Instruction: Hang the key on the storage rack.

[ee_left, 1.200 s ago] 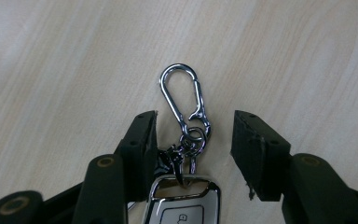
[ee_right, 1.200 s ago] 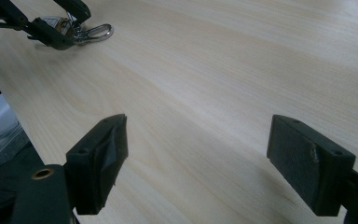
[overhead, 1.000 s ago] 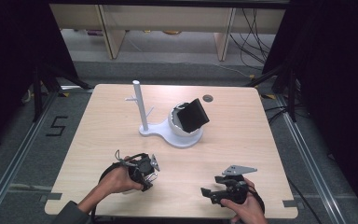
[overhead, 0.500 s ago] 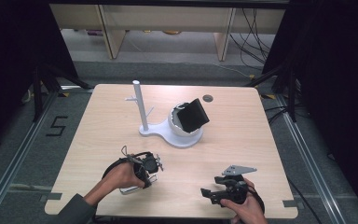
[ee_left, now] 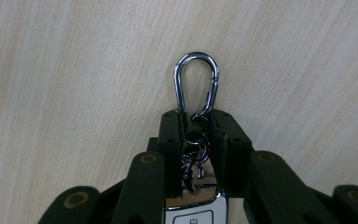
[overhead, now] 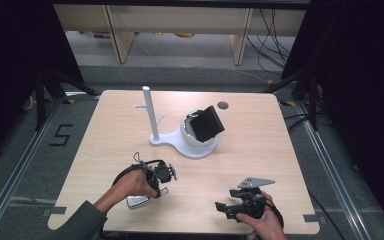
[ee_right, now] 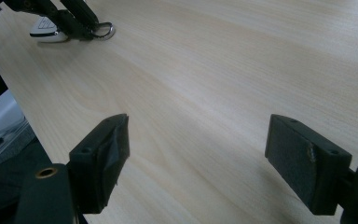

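A white car key fob [overhead: 137, 201] lies on the wooden table [overhead: 260, 150] near its front left, under the person's left hand. My left gripper [overhead: 161, 189] is shut on the key's ring chain [ee_left: 195, 154]. A silver carabiner [ee_left: 196, 84] sticks out past the left gripper [ee_left: 196, 122], and the fob [ee_left: 193, 212] lies below it. In the right gripper view the fob [ee_right: 46, 30] and its ring [ee_right: 105, 30] lie far off at top left. My right gripper [overhead: 223, 207] rests at the front right, open [ee_right: 196, 158], with bare table between its pads.
A white stand [overhead: 180, 142] with an upright post [overhead: 147, 112] sits at mid-table. Its round cup holds a tilted black box-like object [overhead: 207, 122]. A small dark disc [overhead: 223, 105] lies near the far edge. The table's front edge [ee_right: 14, 107] runs close to the right gripper.
The left hand and gripper have shifted slightly toward the table's front, and the white fob now shows beneath them. The right gripper has stayed put.
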Demonstrator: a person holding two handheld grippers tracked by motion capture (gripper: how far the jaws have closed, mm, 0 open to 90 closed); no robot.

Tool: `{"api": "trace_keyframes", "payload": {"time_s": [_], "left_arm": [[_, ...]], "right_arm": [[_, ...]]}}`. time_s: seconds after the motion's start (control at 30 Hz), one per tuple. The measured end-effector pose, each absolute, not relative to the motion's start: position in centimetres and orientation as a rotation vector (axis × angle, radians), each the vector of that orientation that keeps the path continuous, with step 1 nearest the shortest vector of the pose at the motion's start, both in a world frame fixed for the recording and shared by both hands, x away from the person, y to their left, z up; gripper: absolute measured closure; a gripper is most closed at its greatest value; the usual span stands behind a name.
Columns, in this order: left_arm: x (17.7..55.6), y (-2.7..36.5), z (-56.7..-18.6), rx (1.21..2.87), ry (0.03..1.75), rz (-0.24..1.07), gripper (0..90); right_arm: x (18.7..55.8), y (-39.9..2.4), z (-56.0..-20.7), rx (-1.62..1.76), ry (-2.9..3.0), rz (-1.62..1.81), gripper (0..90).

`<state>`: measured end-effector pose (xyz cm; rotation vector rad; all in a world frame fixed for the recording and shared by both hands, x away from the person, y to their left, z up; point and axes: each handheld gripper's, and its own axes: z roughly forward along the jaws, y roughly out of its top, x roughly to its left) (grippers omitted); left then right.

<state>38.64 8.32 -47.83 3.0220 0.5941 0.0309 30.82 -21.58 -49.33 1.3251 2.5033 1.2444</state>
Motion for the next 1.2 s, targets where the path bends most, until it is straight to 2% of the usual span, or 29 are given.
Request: {"api": "trace_keyframes", "payload": {"time_s": [0.6,1.2], "left_arm": [[38.3,8.6,-47.7,3.010,0.566,0.040,74.9],[38.8,10.5,-44.7,2.954,0.595,0.050,74.9]], "right_arm": [[30.8,-21.6,-49.4,1.347,2.507,1.241,23.2],[30.8,-21.6,-49.4,1.357,2.506,1.240,23.4]]}}
